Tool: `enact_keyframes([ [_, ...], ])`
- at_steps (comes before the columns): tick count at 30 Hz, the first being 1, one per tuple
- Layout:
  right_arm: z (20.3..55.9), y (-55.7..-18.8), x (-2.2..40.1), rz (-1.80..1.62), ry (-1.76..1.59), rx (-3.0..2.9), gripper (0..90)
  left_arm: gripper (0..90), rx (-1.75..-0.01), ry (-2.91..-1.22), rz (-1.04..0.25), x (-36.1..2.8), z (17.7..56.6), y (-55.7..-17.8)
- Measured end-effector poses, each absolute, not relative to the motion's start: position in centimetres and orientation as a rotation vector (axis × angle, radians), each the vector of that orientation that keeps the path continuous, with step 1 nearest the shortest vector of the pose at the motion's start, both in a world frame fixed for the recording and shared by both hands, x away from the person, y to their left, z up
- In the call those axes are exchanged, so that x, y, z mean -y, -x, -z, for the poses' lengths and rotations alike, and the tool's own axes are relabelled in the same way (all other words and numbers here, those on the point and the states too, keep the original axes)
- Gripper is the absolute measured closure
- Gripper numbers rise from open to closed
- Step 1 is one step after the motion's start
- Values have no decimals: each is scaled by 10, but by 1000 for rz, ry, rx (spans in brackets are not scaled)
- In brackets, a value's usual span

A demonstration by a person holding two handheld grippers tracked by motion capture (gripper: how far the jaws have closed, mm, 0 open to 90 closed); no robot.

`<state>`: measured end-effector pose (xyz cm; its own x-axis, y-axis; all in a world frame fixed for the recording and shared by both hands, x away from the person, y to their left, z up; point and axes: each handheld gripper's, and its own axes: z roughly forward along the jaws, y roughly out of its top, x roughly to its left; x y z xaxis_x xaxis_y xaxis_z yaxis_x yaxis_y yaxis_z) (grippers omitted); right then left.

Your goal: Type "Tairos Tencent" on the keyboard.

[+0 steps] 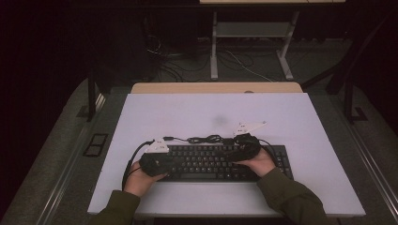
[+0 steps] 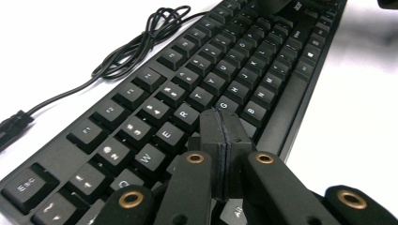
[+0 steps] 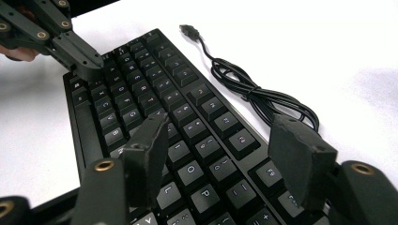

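Keyboard [image 1: 220, 161]: black, near your front edge of the white tabletop [image 1: 211, 112]; its coiled cable [image 1: 204, 138] behind. Your left gripper [image 2: 224, 124]: jaws pressed together, empty, over the keys. Right gripper [image 3: 225, 150]: jaws apart, empty. Dark room; desk frame [image 1: 248, 42] beyond.

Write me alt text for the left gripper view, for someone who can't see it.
The left gripper, jaws pressed shut with nothing between them, points down at a black keyboard, its tip near the F and G keys. The keyboard's black cable lies coiled on the white table beyond.
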<state>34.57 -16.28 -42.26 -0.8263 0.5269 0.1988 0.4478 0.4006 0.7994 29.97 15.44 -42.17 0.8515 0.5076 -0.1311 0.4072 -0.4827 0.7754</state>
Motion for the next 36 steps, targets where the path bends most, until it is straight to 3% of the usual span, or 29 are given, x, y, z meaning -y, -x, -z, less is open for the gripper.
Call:
enact_keyframes([
  [13, 424, -346, 162, -1416, -914, -2528, 243, 887, -622, -2165, -113, -145, 423, -296],
  [36, 427, -348, 162, -1434, -918, -2521, 205, 887, -550, -2218, -52, -124, 431, -290],
])
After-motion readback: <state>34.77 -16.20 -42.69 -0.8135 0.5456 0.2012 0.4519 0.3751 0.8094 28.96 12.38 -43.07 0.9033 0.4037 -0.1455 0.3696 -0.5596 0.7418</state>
